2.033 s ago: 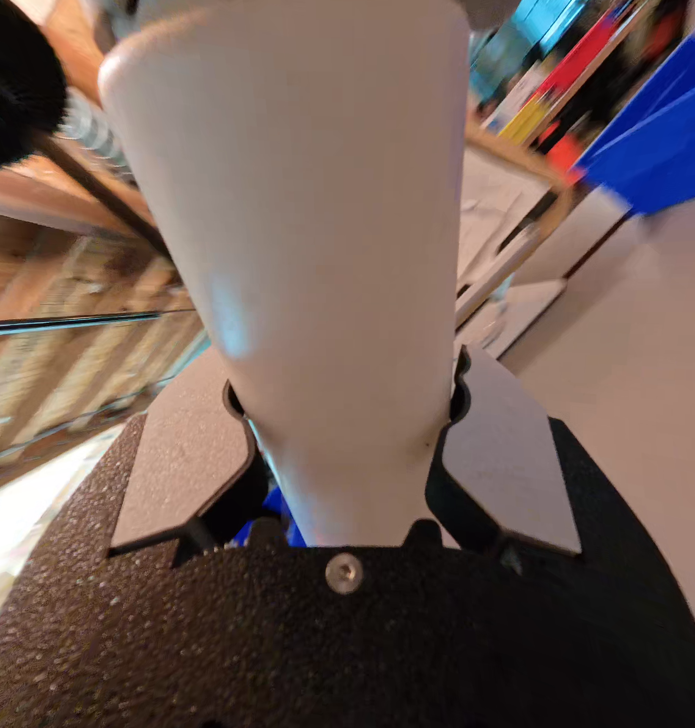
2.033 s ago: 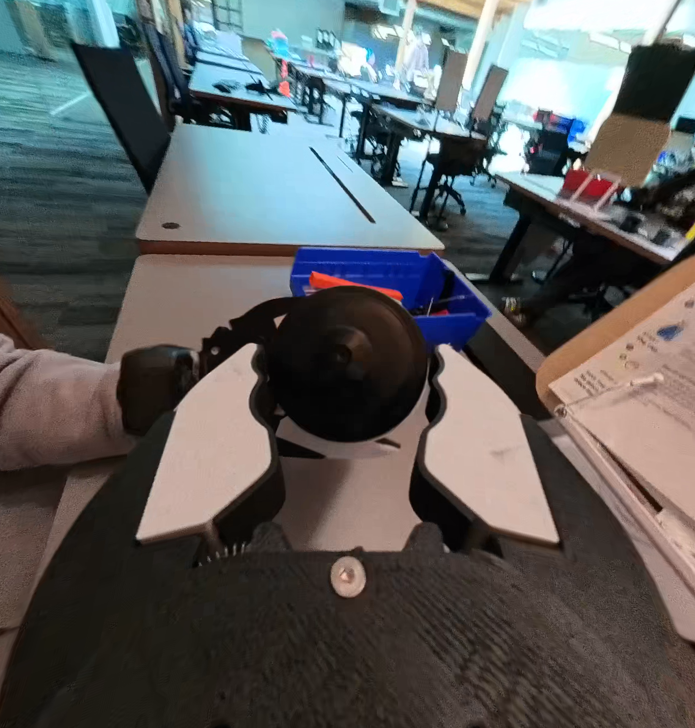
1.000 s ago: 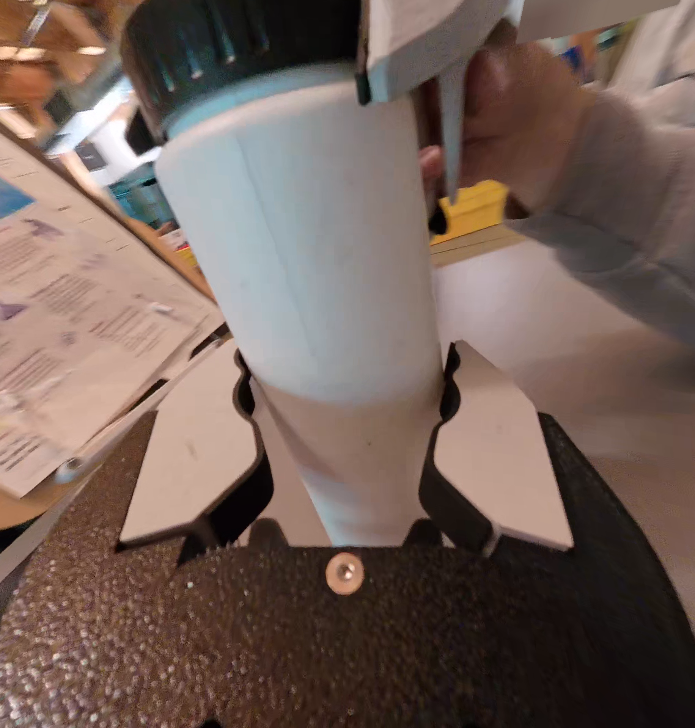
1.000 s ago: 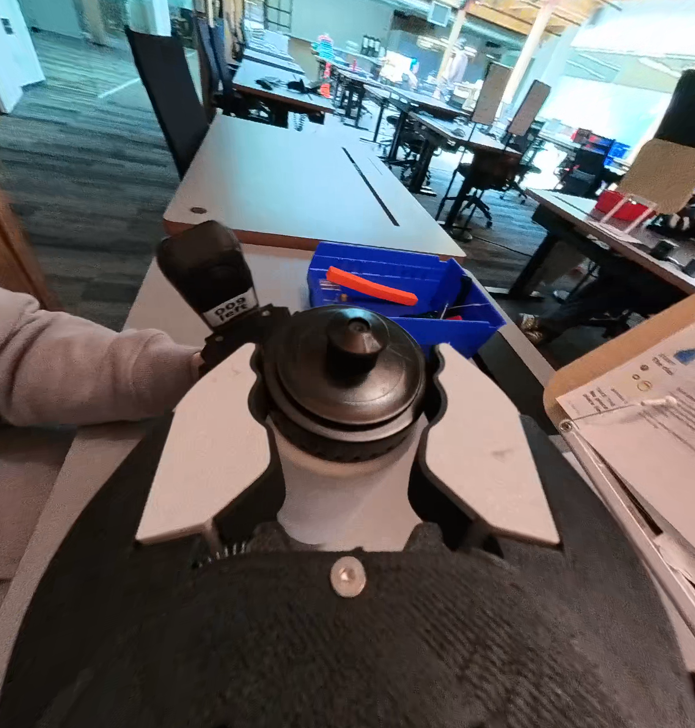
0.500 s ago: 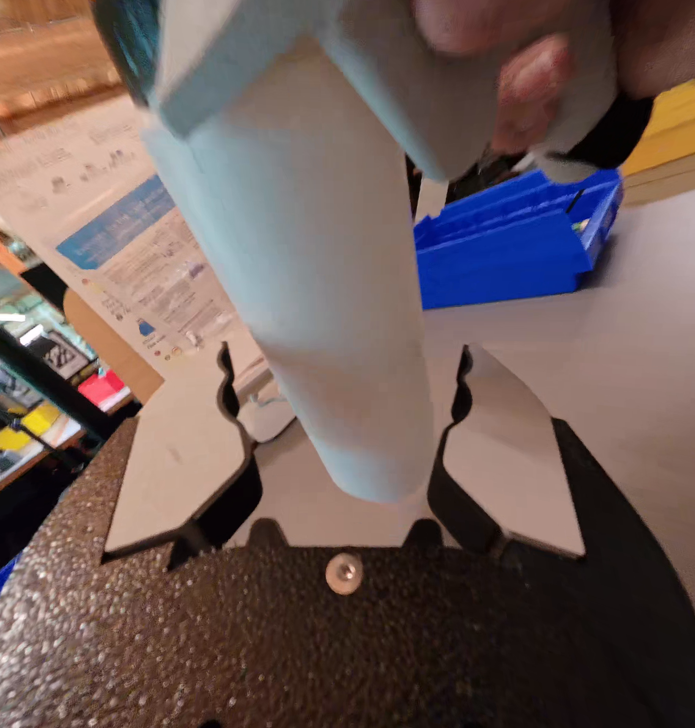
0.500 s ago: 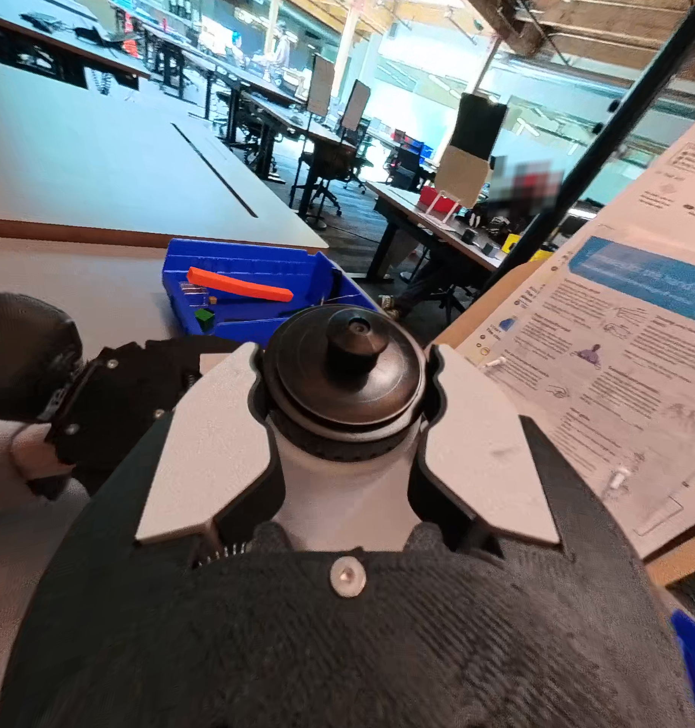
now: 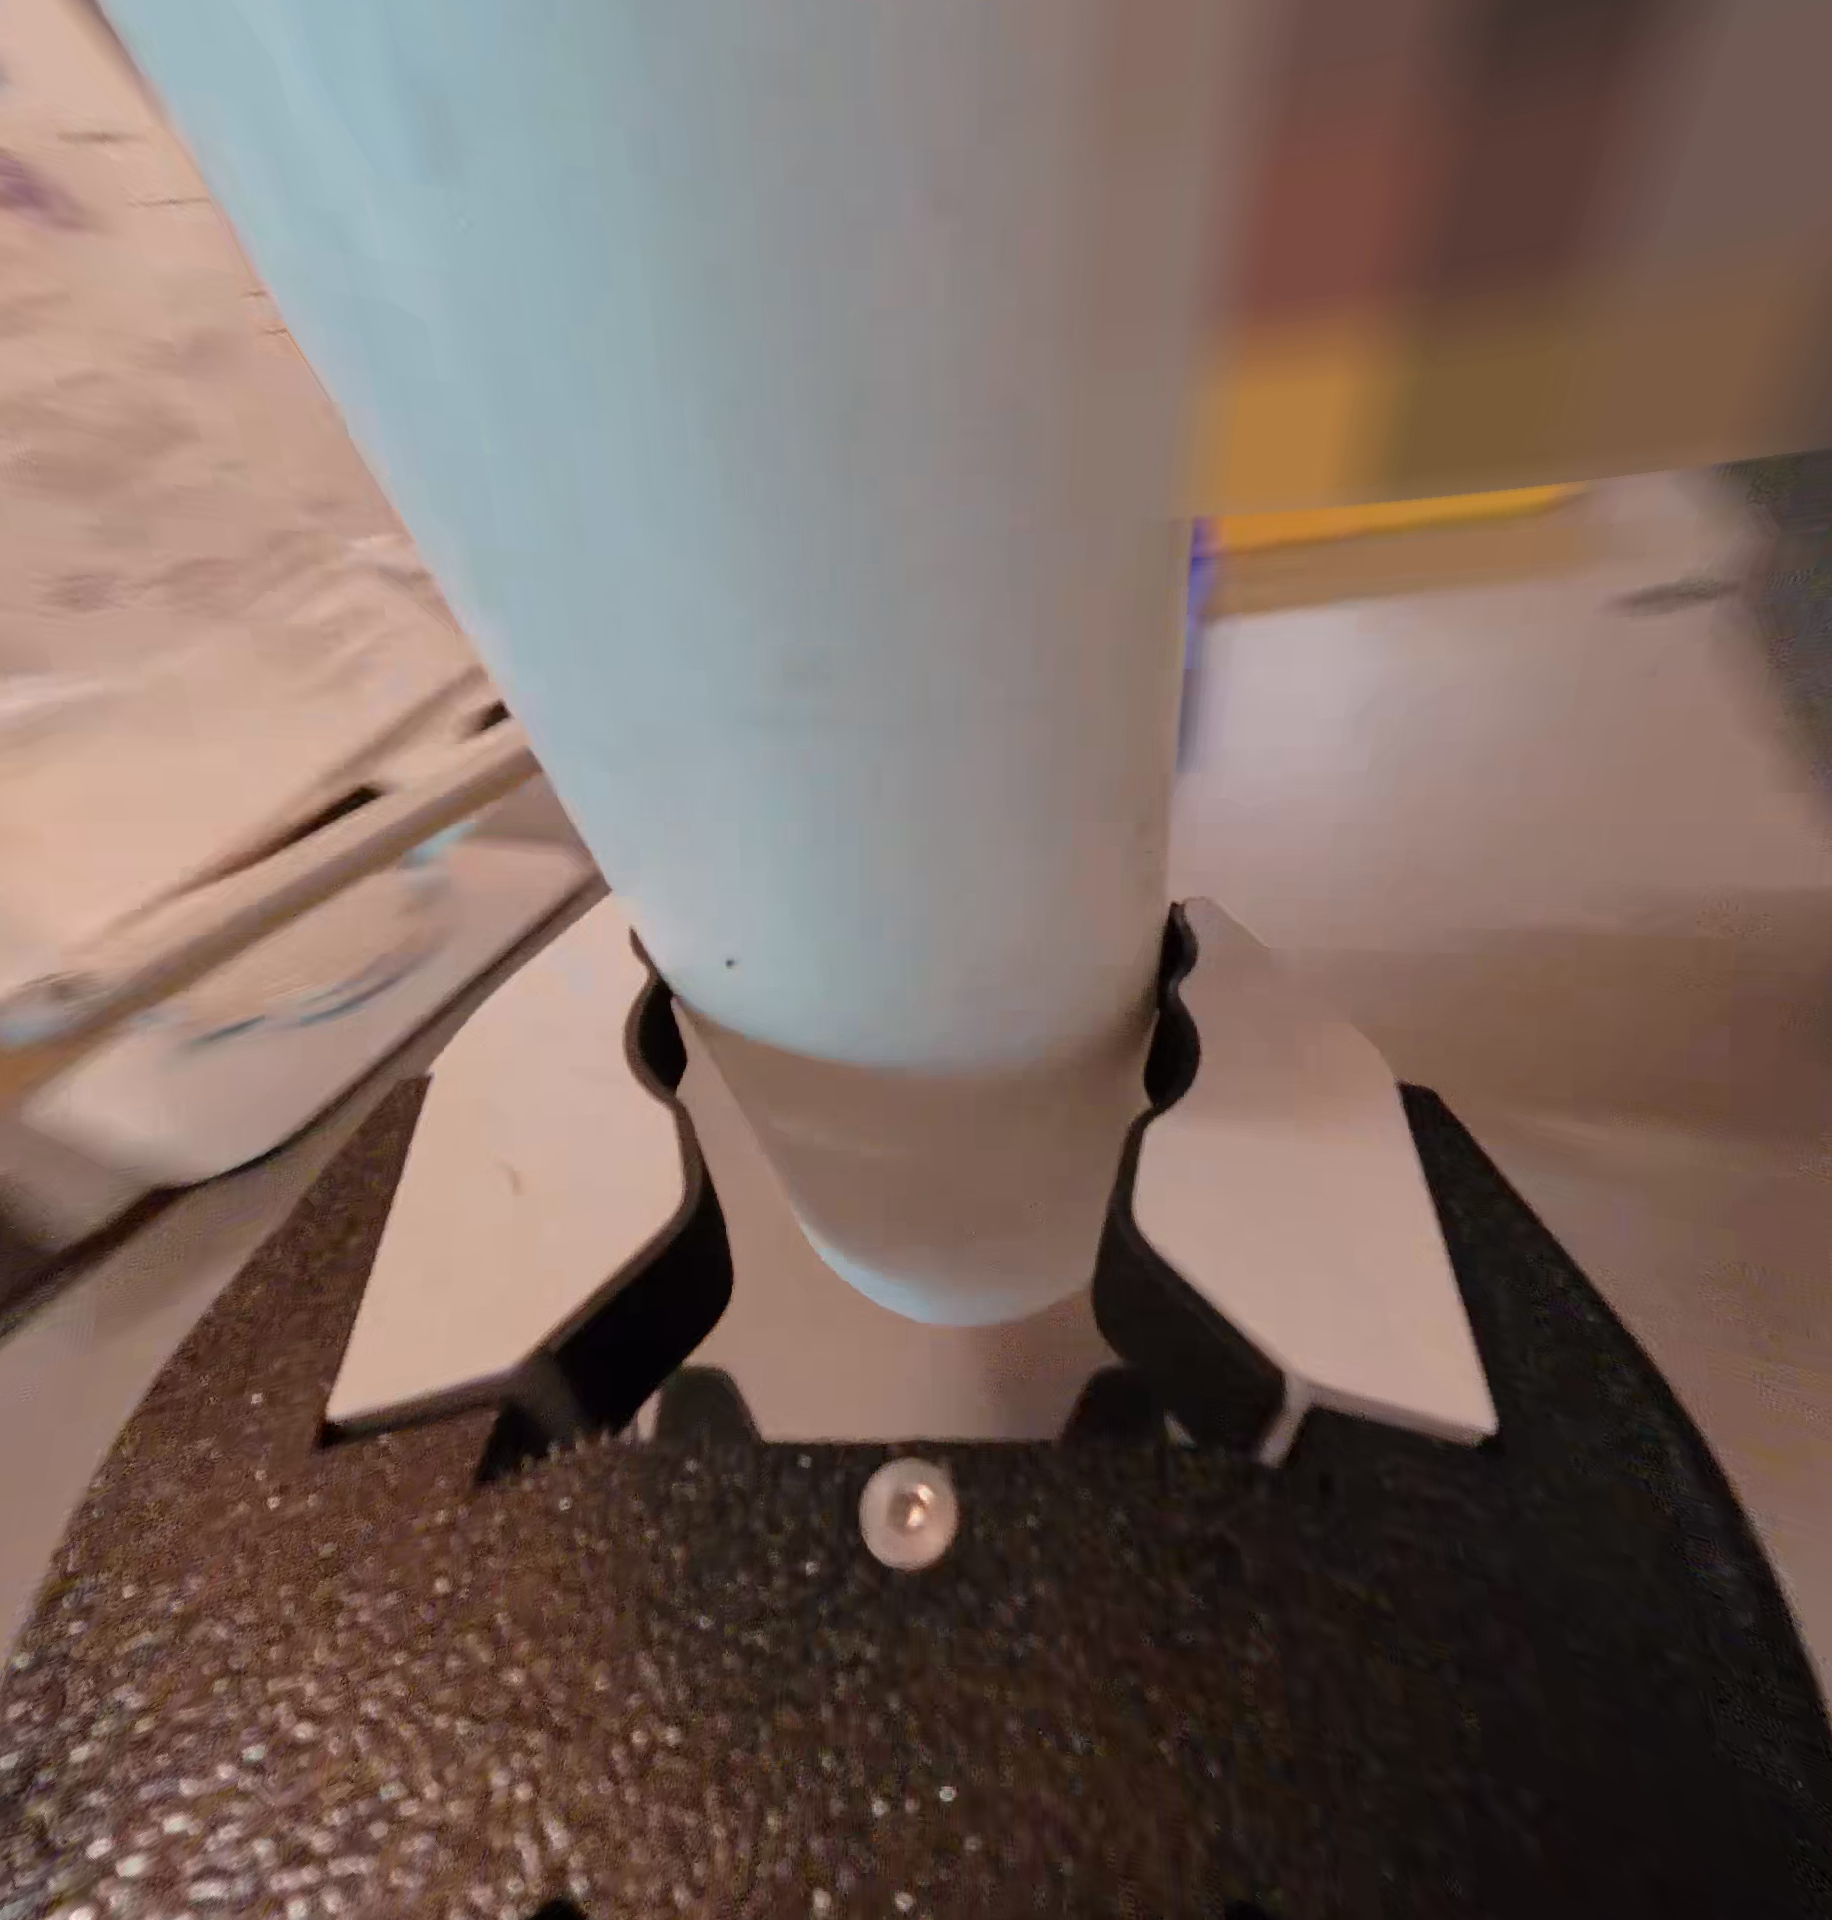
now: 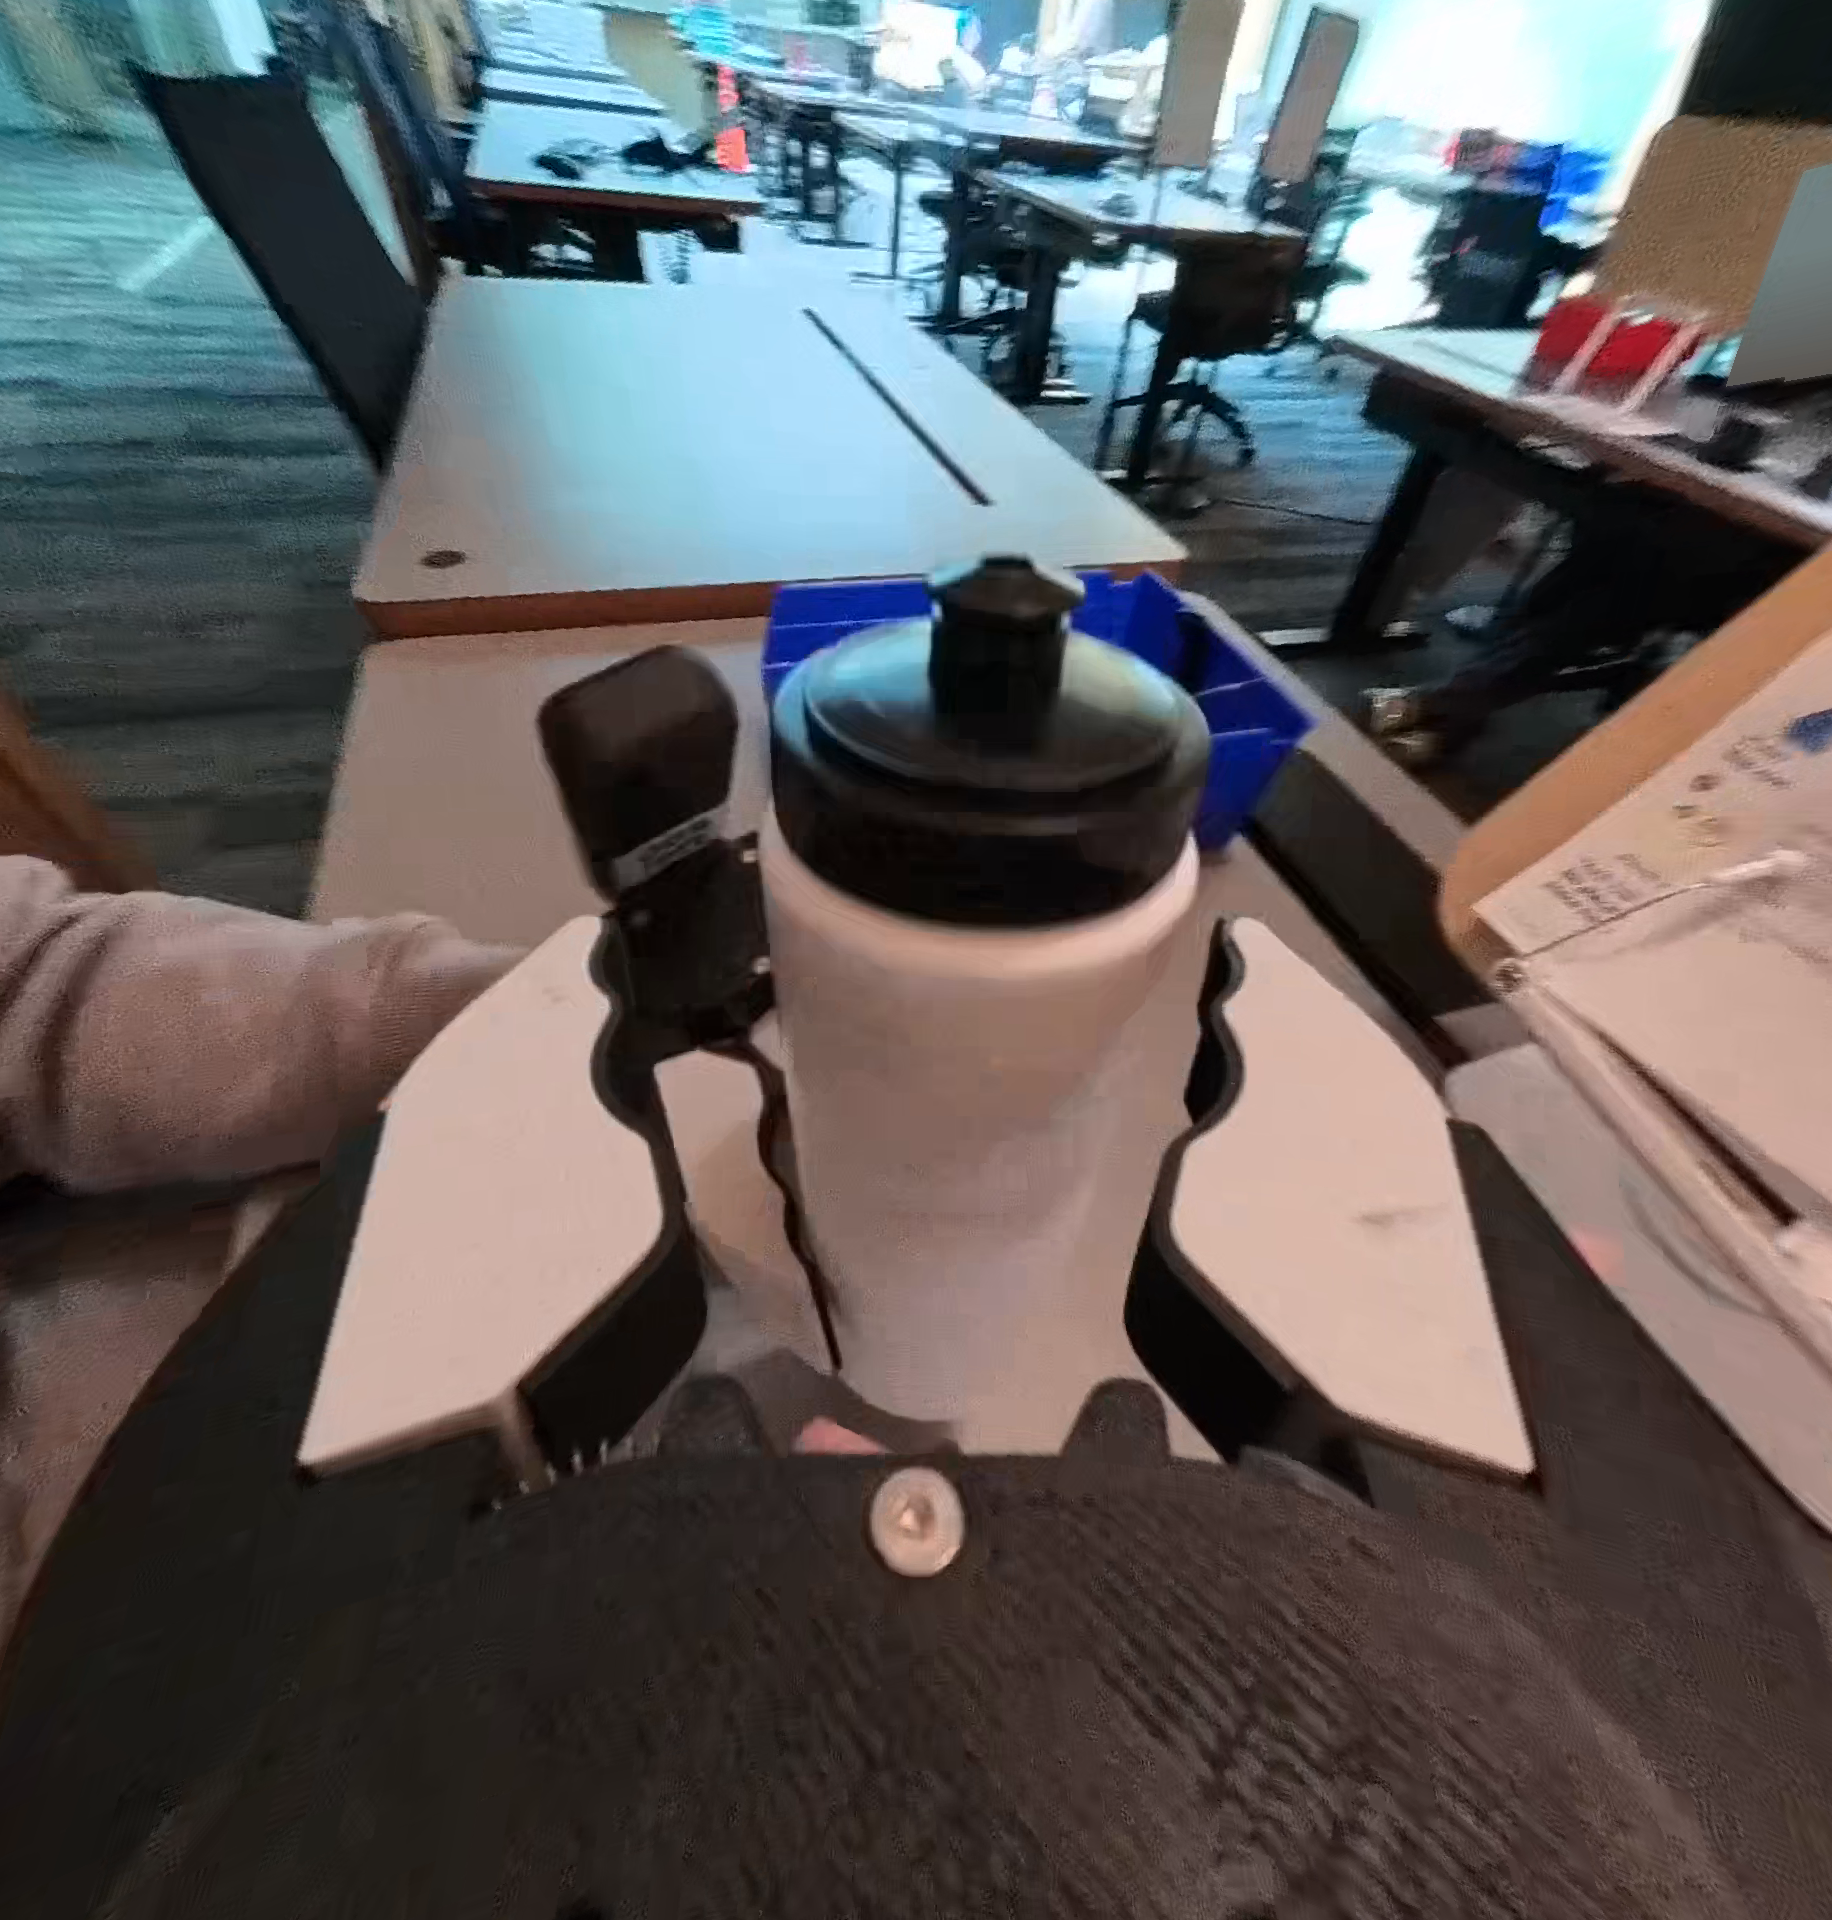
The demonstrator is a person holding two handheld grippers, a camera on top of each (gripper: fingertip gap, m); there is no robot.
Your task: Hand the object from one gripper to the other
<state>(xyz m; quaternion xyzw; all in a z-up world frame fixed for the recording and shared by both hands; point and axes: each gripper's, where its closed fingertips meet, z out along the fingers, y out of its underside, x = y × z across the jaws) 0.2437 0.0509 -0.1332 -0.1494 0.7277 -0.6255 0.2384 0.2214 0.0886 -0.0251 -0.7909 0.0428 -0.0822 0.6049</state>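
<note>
Half a second ago the right claw [image 8: 917,1132] was clamped on the bottle's neck; now it's spread wide with gaps on both sides, and the white squeeze bottle [image 8: 979,1049] with the black cap [image 8: 990,769] stands between its fingers untouched. The left claw [image 7: 917,1023] has closed back in and pinches the bottle's [image 7: 787,520] tapered base. Behind the cap sits a blue bin [image 8: 1244,717] at the surface's [image 8: 455,790] far edge. Papers [image 8: 1712,935] lean on the right, a grey sleeve [image 8: 164,1018] on the left.
</note>
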